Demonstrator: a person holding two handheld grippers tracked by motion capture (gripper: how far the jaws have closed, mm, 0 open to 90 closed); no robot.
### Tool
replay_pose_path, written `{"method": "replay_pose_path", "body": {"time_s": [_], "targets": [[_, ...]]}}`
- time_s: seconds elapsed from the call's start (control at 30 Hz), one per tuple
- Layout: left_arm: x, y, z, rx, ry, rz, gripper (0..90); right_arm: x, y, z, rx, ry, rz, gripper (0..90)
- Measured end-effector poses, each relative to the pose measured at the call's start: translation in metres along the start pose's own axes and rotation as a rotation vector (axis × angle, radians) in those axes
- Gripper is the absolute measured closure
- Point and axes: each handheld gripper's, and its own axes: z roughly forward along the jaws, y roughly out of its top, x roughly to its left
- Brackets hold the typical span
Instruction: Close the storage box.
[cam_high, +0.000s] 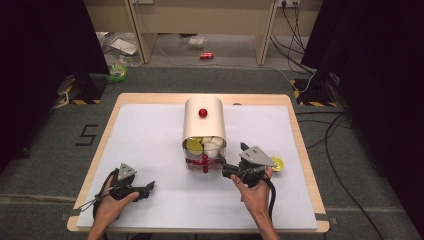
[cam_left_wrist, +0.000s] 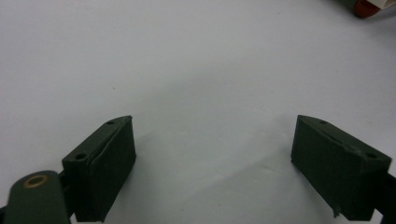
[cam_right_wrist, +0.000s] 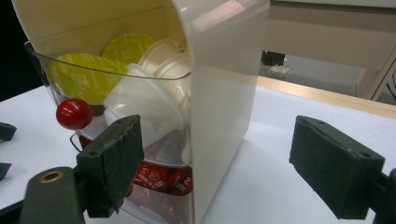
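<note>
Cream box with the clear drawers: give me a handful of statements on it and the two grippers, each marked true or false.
1. The upper drawer of the cream box holds white pods with yellow-green lids. True.
2. The right gripper is shut on the red knob. False: its fingers stand wide apart, one in front of the drawers, the other beside the box wall.
3. The left gripper is open over bare white table cover. True.
4. A yellow-lidded pod lies on the cover by the right gripper. True.
5. The box lies tipped on its side. False: it stands upright.
6. The lower drawer is empty. False: red packets show inside it.
</note>
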Motion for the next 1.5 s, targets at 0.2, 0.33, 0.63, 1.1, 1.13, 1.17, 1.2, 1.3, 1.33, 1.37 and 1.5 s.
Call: {"method": "replay_pose_path", "body": {"time_s": [0.2, 0.33, 0.63, 1.1, 1.13, 1.17, 1.2, 1.3, 1.33, 1.37, 1.5], "targets": [[0.0, 0.0, 0.0, -0.001, -0.001, -0.001, 12.9, -0.008, -0.001, -0.005, -0.013, -0.02, 0.009, 17.7], [0.0, 0.0, 0.0, 0.0, -0.001, -0.001, 12.9, -0.013, -0.001, -0.011, -0.018, -0.03, 0.017, 17.7], [0.0, 0.0, 0.0, -0.001, -0.001, -0.001, 12.9, -0.024, 0.0, -0.024, -0.039, -0.06, 0.022, 17.8], [0.0, 0.0, 0.0, -0.001, -0.002, -0.001, 13.0, -0.041, -0.008, -0.042, -0.034, -0.098, 0.043, 17.7], [0.0, 0.0, 0.0, -0.001, -0.002, -0.001, 13.0, -0.041, -0.008, -0.042, -0.034, -0.098, 0.043, 17.7], [0.0, 0.0, 0.0, -0.001, -0.001, -0.001, 13.0, -0.042, -0.008, -0.044, -0.034, -0.101, 0.044, 17.7], [0.0, 0.0, 0.0, -0.001, -0.002, -0.001, 13.0, -0.042, -0.008, -0.044, -0.034, -0.101, 0.044, 17.7], [0.0, 0.0, 0.0, -0.002, -0.004, -0.003, 13.0, -0.043, -0.01, -0.047, -0.033, -0.108, 0.046, 17.7], [0.0, 0.0, 0.0, -0.001, -0.004, -0.003, 13.0, -0.043, -0.01, -0.047, -0.033, -0.108, 0.046, 17.7], [0.0, 0.0, 0.0, -0.001, -0.004, -0.003, 13.0, -0.044, -0.012, -0.048, -0.027, -0.107, 0.045, 17.7], [0.0, 0.0, 0.0, -0.001, -0.004, -0.002, 13.0, -0.045, -0.015, -0.05, -0.022, -0.109, 0.048, 17.6]]}}
